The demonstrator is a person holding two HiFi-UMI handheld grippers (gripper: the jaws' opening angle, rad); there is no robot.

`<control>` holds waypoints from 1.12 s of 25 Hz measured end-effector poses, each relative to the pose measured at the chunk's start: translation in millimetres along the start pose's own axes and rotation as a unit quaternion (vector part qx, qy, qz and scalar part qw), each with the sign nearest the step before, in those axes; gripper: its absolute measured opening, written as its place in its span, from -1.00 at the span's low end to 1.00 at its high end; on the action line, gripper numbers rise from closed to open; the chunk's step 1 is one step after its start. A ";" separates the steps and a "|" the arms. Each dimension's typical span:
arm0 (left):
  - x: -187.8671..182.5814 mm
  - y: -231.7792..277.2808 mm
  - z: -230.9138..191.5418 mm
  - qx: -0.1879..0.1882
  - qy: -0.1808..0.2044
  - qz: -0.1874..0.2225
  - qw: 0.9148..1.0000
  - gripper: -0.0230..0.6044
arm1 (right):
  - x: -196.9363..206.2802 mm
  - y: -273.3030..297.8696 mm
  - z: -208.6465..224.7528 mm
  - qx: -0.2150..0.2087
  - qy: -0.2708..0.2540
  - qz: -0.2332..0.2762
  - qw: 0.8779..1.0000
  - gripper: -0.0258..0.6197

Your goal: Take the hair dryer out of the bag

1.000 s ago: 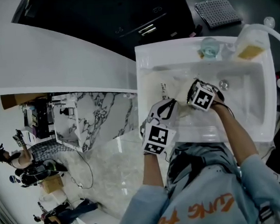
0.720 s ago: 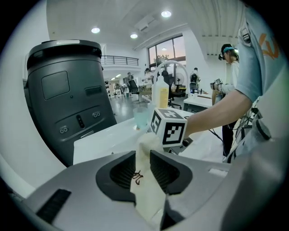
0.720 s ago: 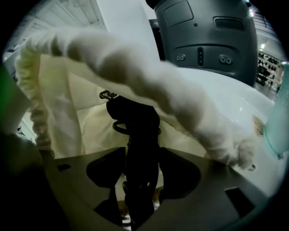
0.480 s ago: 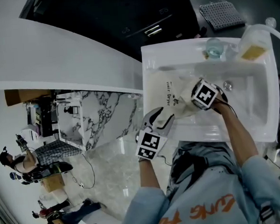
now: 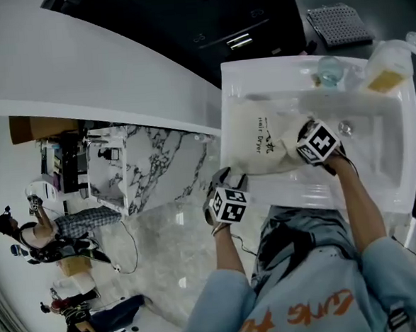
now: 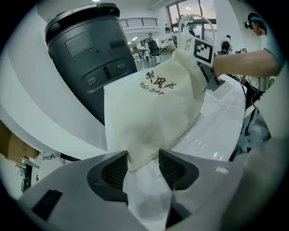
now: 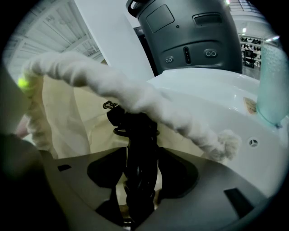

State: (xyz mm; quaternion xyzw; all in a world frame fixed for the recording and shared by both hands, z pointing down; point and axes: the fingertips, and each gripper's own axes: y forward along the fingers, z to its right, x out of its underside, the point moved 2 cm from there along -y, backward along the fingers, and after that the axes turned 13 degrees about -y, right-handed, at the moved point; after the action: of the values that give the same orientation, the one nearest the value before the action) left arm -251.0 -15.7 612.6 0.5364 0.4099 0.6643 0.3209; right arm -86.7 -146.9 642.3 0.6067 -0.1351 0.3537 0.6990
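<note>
A cream cloth bag printed "Hair Dryer" lies on the white basin's near-left part. My right gripper is at the bag's mouth. Its jaws have been closing and now press on a black part of the hair dryer, which sticks out of the bag under the thick white drawstring. My left gripper sits at the bag's near-left corner. Its jaws have just been opening, and the corner of the bag hangs loose between the pads.
The white basin has a drain. A clear glass and a bottle with yellow content stand at its back rim. A dark grey appliance stands behind the counter. Several people stand far off at the left.
The left gripper has drawn back toward the near left and let go of the bag's corner. The bag now lies spread flatter. The right gripper stays at the bag's mouth.
</note>
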 end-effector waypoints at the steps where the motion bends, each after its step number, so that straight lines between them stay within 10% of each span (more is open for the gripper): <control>1: 0.1 2.9 -1.6 -0.009 -0.001 -0.003 1.000 -0.25 | -0.9 -0.2 -1.9 -0.004 0.005 0.007 1.000 -0.22; 10: -7.5 8.1 -8.8 -0.039 -0.010 0.006 0.999 -0.36 | -2.6 -13.1 -9.9 -0.016 0.011 0.033 0.999 -0.23; 13: -12.3 6.0 -9.6 -0.054 -0.008 0.018 0.998 -0.79 | -1.0 -21.7 -10.8 -0.012 -0.001 0.035 0.999 -0.23; 28: -18.5 -1.1 -22.7 -0.072 -0.028 0.037 0.996 -0.82 | 38.7 -70.1 -8.4 0.014 -0.025 0.043 0.999 -0.24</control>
State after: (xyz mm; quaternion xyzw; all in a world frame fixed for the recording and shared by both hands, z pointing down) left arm -269.2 -35.8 601.4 0.5452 0.3316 0.6880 0.3455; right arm -14.9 -127.1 611.5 0.6188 -0.1734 0.3701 0.6709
